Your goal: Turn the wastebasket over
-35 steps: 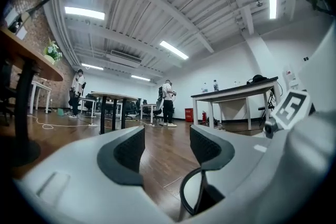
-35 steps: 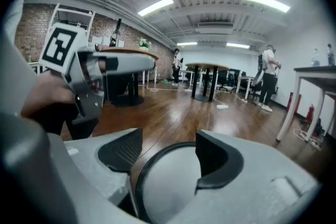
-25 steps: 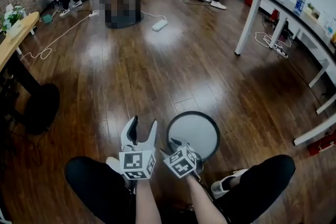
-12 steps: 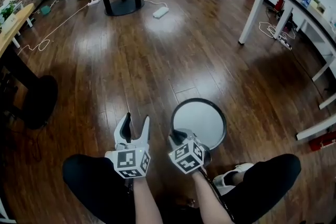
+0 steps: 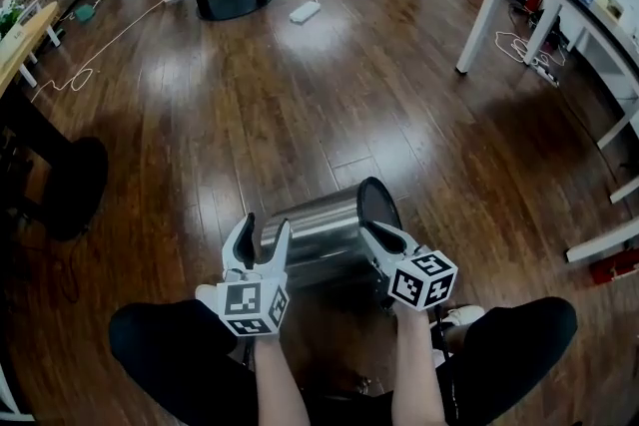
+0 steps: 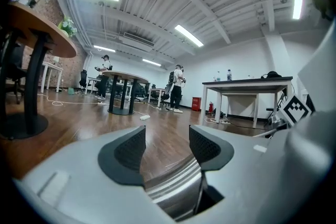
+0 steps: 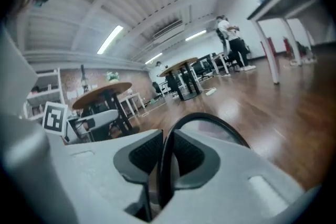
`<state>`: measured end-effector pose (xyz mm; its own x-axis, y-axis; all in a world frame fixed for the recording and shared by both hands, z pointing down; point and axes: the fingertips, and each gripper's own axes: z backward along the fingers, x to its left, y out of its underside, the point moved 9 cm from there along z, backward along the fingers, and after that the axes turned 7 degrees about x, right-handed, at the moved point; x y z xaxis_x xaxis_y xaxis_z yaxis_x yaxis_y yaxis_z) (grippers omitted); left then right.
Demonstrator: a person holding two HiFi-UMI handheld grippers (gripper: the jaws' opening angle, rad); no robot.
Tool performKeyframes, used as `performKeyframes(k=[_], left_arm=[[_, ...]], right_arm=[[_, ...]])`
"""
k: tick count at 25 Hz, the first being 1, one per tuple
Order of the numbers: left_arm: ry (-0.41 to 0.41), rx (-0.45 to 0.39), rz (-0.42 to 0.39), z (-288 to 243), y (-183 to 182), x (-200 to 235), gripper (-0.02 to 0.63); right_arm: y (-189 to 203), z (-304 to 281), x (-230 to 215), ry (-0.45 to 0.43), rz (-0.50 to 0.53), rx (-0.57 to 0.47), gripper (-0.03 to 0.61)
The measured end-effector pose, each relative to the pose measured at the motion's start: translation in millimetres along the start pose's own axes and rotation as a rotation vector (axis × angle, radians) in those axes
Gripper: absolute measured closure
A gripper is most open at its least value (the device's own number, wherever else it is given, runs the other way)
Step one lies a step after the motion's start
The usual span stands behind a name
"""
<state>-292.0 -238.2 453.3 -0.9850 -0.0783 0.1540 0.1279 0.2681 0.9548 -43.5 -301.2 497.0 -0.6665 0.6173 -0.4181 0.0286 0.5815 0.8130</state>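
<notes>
The wastebasket is a shiny steel cylinder with a black rim. It lies tipped on its side just in front of the person's knees, mouth facing right. My right gripper pinches that rim between its pads, its jaws still closing on it. My left gripper is open at the basket's left end, by its base. In the left gripper view the steel wall shows low between the spread jaws, with no pad touching it.
The dark wood floor stretches ahead. White table legs stand at the right, a black pedestal table and a power strip far back, a black round base at the left. The person's knees flank the basket.
The basket went from upright with its mouth up to lying on its side. My right gripper shut on the rim, rolled and swung up to the right. The left gripper sank slightly.
</notes>
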Motion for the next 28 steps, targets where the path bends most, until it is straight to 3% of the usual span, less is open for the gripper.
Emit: performKeyframes(k=[4, 9, 12, 17, 18, 20, 23, 28], left_arm=[[0.018, 0.048, 0.0, -7, 13, -4, 0.328], [0.002, 0.106, 0.011, -13, 32, 2, 0.328], [0.008, 0.142, 0.016, -16, 44, 1, 0.328], [0.031, 0.205, 0.01, -24, 63, -4, 0.327], [0.023, 0.221, 0.03, -26, 70, 0, 0.321], [0.004, 0.257, 0.129, -28, 87, 16, 0.276], [0.025, 0.298, 0.302, -26, 115, 33, 0.25], [0.138, 0.419, 0.419, -33, 158, 20, 0.266]], right_arm=[[29, 15, -50, 0.084, -0.081, 0.002, 0.529], [65, 33, -94, 0.273, -0.148, 0.096, 0.525], [80, 40, -108, 0.292, -0.213, 0.074, 0.523], [74, 38, -102, 0.344, -0.118, 0.096, 0.517], [71, 39, -100, 0.345, -0.105, 0.089, 0.482], [61, 42, -94, 0.333, -0.109, 0.033, 0.346], [44, 49, -90, 0.337, -0.123, -0.03, 0.334], [62, 47, -96, 0.408, -0.118, 0.094, 0.334]])
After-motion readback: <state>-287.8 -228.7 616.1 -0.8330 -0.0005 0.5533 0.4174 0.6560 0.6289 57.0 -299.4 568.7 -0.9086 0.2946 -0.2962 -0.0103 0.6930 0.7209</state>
